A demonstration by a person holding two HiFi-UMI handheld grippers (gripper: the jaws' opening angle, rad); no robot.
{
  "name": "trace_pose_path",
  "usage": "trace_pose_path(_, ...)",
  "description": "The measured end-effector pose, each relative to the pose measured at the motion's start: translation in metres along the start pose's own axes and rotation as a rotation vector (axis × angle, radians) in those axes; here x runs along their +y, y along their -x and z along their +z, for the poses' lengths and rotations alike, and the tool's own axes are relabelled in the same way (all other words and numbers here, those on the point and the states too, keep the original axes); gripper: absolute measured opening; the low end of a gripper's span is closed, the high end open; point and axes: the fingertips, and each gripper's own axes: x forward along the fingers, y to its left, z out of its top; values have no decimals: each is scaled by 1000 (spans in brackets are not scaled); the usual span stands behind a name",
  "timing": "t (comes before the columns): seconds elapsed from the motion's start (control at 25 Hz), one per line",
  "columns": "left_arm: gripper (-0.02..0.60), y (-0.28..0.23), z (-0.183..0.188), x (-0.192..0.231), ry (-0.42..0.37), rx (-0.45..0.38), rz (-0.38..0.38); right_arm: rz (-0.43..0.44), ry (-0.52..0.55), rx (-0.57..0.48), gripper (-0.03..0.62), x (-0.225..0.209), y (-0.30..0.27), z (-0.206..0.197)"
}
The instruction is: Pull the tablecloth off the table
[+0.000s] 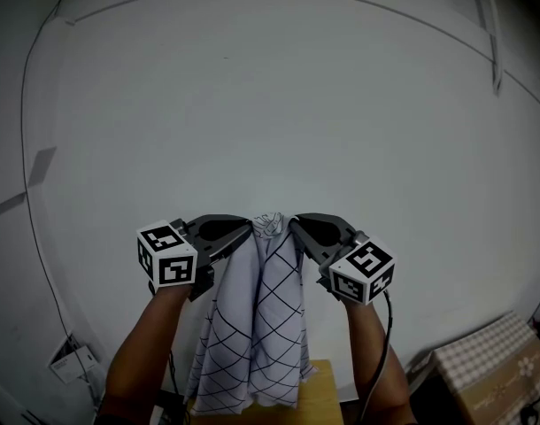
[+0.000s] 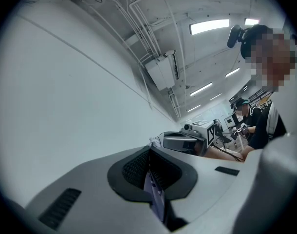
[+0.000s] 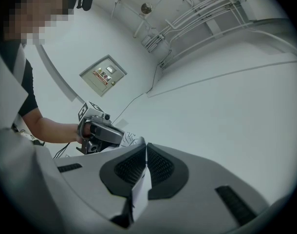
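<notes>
We pinch the tablecloth (image 1: 252, 326) with left gripper (image 1: 242, 231) and right gripper (image 1: 297, 228); its hanging hem could snag the near table (image 1: 321, 395).

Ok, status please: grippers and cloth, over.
Left gripper and right gripper both shut on cloth, side by side. Cloth held up, hanging bunched toward table. Nothing seen in the way.
</notes>
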Motion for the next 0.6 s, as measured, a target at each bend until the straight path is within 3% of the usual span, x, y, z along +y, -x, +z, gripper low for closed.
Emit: trace_pose_path(0.6,12,3,12,-11,-9,-17,-14,-19,2,-7,20,1,5,8)
